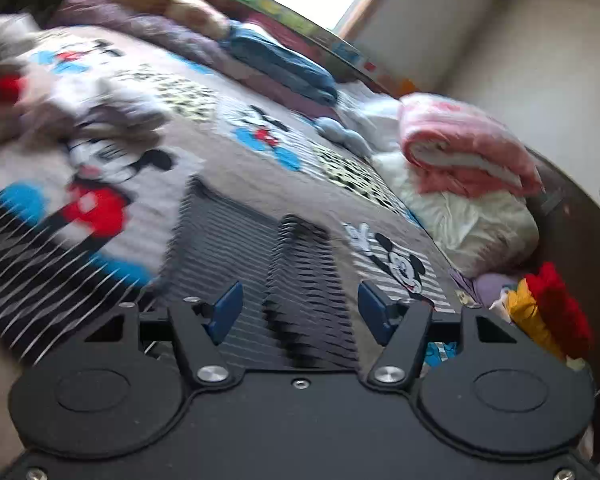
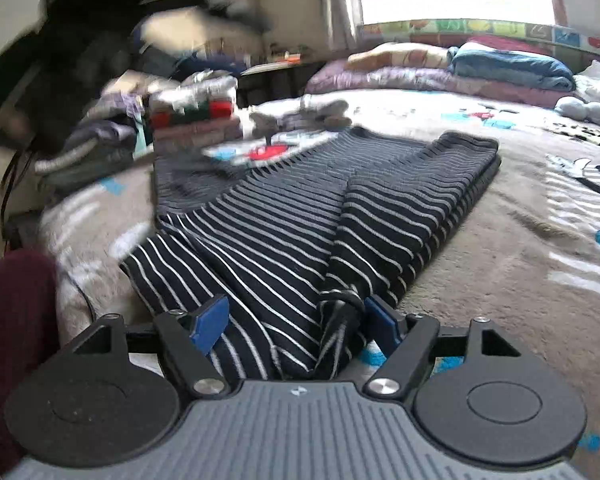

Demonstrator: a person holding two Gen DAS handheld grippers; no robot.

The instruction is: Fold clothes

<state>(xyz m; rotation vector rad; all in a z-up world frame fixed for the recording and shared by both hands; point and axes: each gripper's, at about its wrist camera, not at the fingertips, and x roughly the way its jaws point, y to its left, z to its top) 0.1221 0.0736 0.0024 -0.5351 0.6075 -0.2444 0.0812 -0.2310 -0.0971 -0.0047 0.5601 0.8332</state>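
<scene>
top point(image 2: 284, 216): soft, light, limp knit | grab hem corners just ahead | left claw point(image 1: 300, 312) wide, empty | right claw point(image 2: 296, 320) wide, cloth between, ungripped

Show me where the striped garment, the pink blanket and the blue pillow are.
striped garment point(image 2: 284, 224): right wrist view, middle of its flat body.
pink blanket point(image 1: 468, 144): left wrist view, top of the folded roll.
blue pillow point(image 2: 512, 66): right wrist view, its upper face.

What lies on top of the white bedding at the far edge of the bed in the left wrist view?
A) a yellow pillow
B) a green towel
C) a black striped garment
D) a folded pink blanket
D: a folded pink blanket rests on the crumpled white bedding near the wall.
</scene>
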